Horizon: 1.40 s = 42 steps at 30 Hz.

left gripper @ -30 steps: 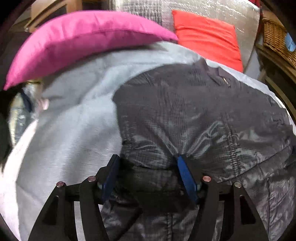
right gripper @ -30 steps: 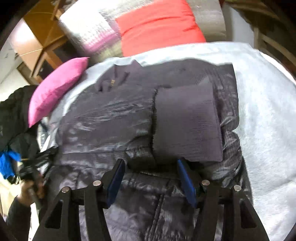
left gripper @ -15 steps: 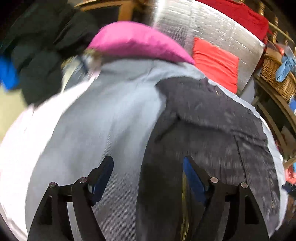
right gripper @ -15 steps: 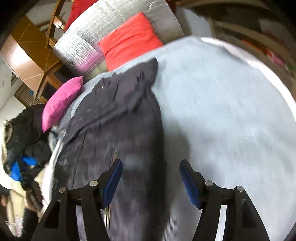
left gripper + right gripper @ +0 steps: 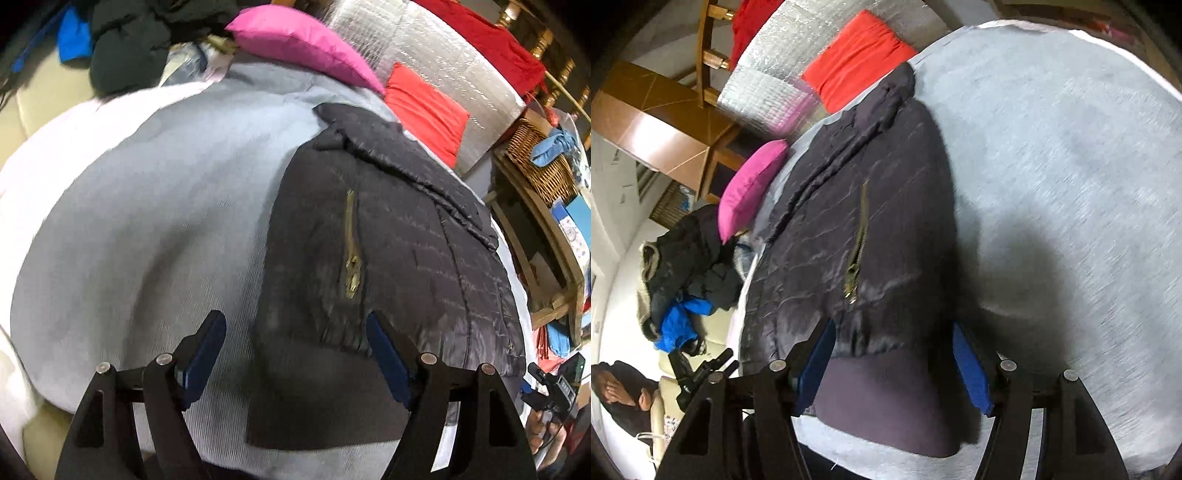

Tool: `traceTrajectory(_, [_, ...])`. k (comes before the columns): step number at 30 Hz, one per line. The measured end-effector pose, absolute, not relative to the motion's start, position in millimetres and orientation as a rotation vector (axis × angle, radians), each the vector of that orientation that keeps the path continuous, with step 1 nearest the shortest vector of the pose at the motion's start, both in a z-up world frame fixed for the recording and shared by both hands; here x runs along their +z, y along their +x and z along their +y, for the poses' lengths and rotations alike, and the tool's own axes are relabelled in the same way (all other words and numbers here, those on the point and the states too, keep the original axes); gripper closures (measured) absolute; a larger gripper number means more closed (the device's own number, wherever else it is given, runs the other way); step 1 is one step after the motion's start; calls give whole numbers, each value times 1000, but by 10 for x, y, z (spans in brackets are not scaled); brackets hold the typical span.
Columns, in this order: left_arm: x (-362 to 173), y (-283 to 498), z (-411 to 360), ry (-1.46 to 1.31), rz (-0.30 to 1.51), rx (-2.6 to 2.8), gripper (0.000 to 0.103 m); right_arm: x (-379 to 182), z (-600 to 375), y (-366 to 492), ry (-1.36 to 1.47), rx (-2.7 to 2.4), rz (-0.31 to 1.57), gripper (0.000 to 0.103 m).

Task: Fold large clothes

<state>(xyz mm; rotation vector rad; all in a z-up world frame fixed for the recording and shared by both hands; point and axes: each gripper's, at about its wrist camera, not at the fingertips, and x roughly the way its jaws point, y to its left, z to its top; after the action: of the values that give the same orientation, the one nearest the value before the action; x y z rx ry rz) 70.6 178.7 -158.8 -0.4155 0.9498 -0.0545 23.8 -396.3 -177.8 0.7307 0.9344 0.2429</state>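
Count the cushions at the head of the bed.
2: a pink cushion by the bed's far left corner, and a red cushion leaning on the silver padded headboard further right. Others may be hidden.

Two black hand-held grippers, blue-padded fingers.
Left gripper (image 5: 295,354) and right gripper (image 5: 894,362): black angular frames with triangular cut-outs, round silver pivot screws, blue pads.

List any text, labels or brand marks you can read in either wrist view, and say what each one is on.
No readable text in either view.
Dark quilted jacket: no label or brand showing; its brass zipper bears no legible marking.
Blue-and-white box at the right edge: printed pattern, too small and blurred to read.
Small black device with a screen: display illegible.
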Motion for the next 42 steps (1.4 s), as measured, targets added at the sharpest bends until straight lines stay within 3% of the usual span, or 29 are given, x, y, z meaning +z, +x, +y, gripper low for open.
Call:
traceTrajectory(11, [-1777, 773, 1689, -474, 1003, -58, 24, -1806, -3904, 172, 746, 225, 940, 34])
traceTrajectory(12, [-1785, 783, 1673, -478, 1002, -54, 28, -1806, -3891, 182, 743, 222, 946, 34])
traceTrajectory(13, [-1797, 792, 1654, -481, 1004, -53, 42, -1810, -3878, 192, 734, 218, 953, 34])
traceTrajectory(16, [-1817, 805, 1640, -481, 1009, -28, 61, -1836, -3810, 232, 691, 206, 984, 34])
traceTrajectory(19, [-1820, 781, 1690, -511, 1006, -42, 68, -1837, -3782, 238, 675, 193, 984, 34])
traceTrajectory(23, [-1809, 783, 1699, -514, 1011, -36, 65, -1870, -3791, 212, 695, 193, 965, 33])
traceTrajectory(25, [-1830, 802, 1694, -538, 1023, -20, 47, -1877, -3798, 209, 701, 196, 963, 33])
traceTrajectory(29, [-1826, 806, 1620, -522, 1015, -3, 44, -1881, -3786, 237, 669, 212, 972, 33])
traceTrajectory(30, [-1828, 813, 1596, -507, 1017, 0, 47, -1883, -3787, 240, 662, 217, 973, 33])
traceTrajectory(31, [-1829, 816, 1575, -489, 1022, 3, 58, -1881, -3786, 241, 659, 221, 974, 33])
traceTrajectory(35, [-1810, 841, 1609, -490, 1058, 14, 70, -1878, -3798, 265, 665, 221, 988, 33])
traceTrajectory(37, [-1784, 849, 1609, -472, 1074, 33, 88, -1869, -3796, 281, 663, 218, 998, 34])
traceTrajectory(38, [-1768, 857, 1605, -463, 1083, 36, 89, -1863, -3794, 288, 656, 206, 1012, 45])
traceTrajectory(39, [-1757, 857, 1603, -460, 1087, 34, 91, -1861, -3792, 298, 640, 187, 1030, 67])
traceTrajectory(42, [-1675, 848, 1562, -426, 1081, 33, 94, -1884, -3835, 322, 681, 207, 1055, 80])
